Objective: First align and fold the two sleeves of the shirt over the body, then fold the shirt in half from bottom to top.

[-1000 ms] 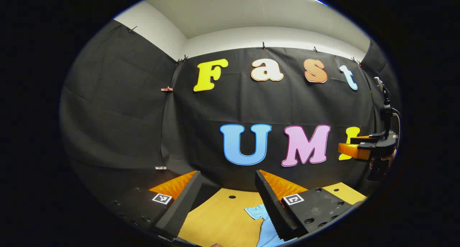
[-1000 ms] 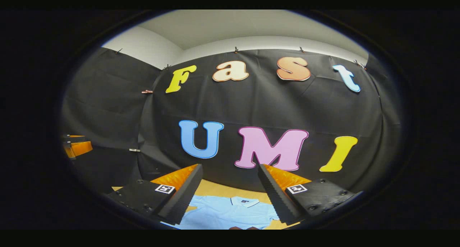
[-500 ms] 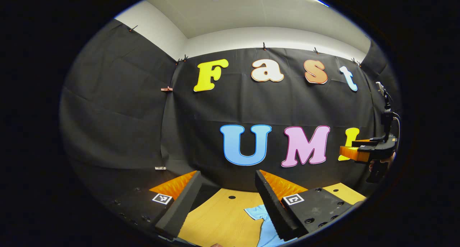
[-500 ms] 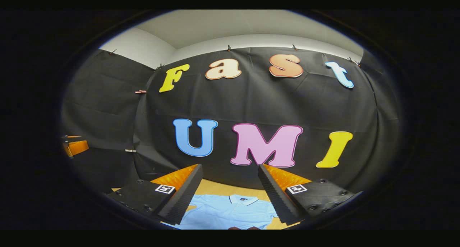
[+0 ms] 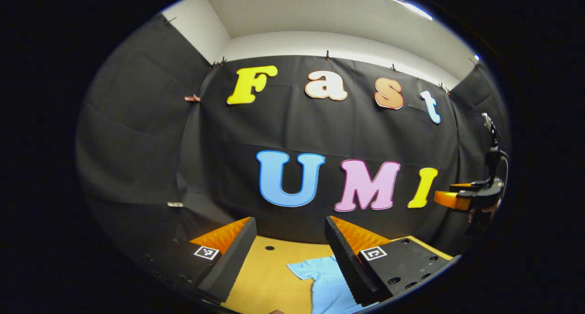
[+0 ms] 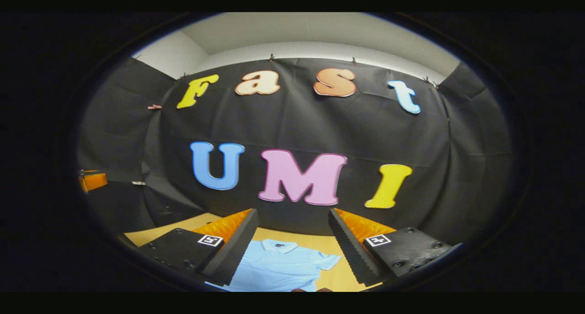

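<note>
Both grippers' fingers are spread, empty. The light-blue cotton polo shirt point(image 6: 279, 270) at 6 o'clock looks soft, limp; pinch sleeve hems.

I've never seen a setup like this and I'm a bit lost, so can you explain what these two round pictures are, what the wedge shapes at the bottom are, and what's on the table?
A person holds a two-finger gripper in each hand, and each gripper carries a wide-angle camera looking forward along its own fingers. The wedges at the bottom are those fingers. In the left gripper view you see the left gripper, fingers apart, holding nothing. In the right gripper view you see the right gripper, also open and empty. At the right edge of the left gripper view, the right gripper shows again, farther off. Both hang above a wooden table. On it lies a light blue shirt with a collar, spread flat, one short sleeve out to the side. Nothing is folded yet.
</note>
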Demonstrator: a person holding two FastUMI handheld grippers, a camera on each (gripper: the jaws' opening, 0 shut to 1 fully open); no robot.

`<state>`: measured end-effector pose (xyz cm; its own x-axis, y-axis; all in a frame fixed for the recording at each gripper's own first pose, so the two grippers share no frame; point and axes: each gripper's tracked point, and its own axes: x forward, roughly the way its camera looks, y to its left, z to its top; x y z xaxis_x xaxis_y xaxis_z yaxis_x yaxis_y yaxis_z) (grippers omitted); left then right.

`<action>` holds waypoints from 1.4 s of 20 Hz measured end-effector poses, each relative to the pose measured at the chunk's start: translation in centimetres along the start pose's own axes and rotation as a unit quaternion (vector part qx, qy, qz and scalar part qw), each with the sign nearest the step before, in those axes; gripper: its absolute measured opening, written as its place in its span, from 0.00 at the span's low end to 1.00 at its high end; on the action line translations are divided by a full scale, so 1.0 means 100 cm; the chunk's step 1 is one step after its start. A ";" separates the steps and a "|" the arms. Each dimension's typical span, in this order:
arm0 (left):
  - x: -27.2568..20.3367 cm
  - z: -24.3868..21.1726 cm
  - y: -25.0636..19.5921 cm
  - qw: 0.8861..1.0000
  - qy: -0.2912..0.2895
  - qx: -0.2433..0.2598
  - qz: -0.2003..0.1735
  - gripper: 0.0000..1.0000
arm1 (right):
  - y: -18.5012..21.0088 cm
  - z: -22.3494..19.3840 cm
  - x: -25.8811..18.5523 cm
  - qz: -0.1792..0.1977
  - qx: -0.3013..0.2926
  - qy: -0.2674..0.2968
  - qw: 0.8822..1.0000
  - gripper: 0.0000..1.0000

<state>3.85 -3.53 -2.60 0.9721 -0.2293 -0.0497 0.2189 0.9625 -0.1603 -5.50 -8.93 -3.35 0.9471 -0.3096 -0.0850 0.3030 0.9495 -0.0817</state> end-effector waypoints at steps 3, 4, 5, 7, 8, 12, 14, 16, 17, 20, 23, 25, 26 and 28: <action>0.021 -0.024 0.005 0.999 0.025 -0.005 -0.032 0.96 | -0.028 -0.021 -0.005 -0.044 -0.014 0.037 0.998 0.97; 0.029 -0.026 0.004 0.999 0.024 0.003 -0.043 0.96 | -0.032 -0.027 -0.009 -0.049 -0.008 0.049 0.998 0.95; 0.037 -0.028 0.001 0.998 0.021 0.010 -0.056 0.96 | -0.035 -0.032 -0.012 -0.055 -0.002 0.057 0.997 0.95; 0.053 -0.036 -0.005 0.997 0.022 0.011 -0.079 0.96 | -0.038 -0.041 -0.015 -0.058 0.011 0.074 0.995 0.97; 0.060 -0.039 -0.010 0.996 0.026 0.005 -0.087 0.96 | -0.038 -0.045 -0.015 -0.056 0.017 0.080 0.995 0.97; 0.085 -0.043 -0.039 0.992 0.025 -0.022 -0.121 0.96 | -0.051 -0.073 0.001 -0.041 0.004 0.116 0.992 0.95; 0.099 -0.051 -0.049 0.991 0.029 -0.018 -0.126 0.96 | -0.054 -0.094 0.021 -0.022 0.002 0.137 0.990 0.96; 0.113 -0.064 -0.056 0.991 0.037 -0.009 -0.127 0.96 | -0.067 -0.125 0.048 -0.028 0.003 0.161 0.987 0.97; 0.121 -0.072 -0.058 0.992 0.042 -0.005 -0.123 0.96 | -0.071 -0.139 0.062 -0.025 0.009 0.168 0.985 0.97; 0.148 -0.084 -0.059 0.994 0.052 -0.004 -0.098 0.97 | -0.074 -0.197 0.118 -0.006 0.050 0.200 0.978 0.97; 0.180 -0.099 -0.060 0.995 0.074 0.009 -0.064 0.96 | -0.083 -0.256 0.172 0.008 0.066 0.236 0.969 0.97; 0.191 -0.112 -0.057 0.995 0.088 0.027 -0.050 0.96 | -0.092 -0.303 0.206 0.010 0.069 0.264 0.962 0.97; 0.196 -0.121 -0.058 0.994 0.098 0.033 -0.044 0.96 | -0.097 -0.326 0.218 0.009 0.074 0.282 0.957 0.97; 0.204 -0.137 -0.060 0.991 0.120 0.039 -0.036 0.97 | -0.104 -0.372 0.235 0.007 0.096 0.317 0.943 0.97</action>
<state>21.25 -15.97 -16.17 0.9078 -0.3159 -0.2758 0.3013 0.9488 -0.0949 9.61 -28.02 -41.45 0.7153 -0.2079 -0.6671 0.3625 0.9266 0.0998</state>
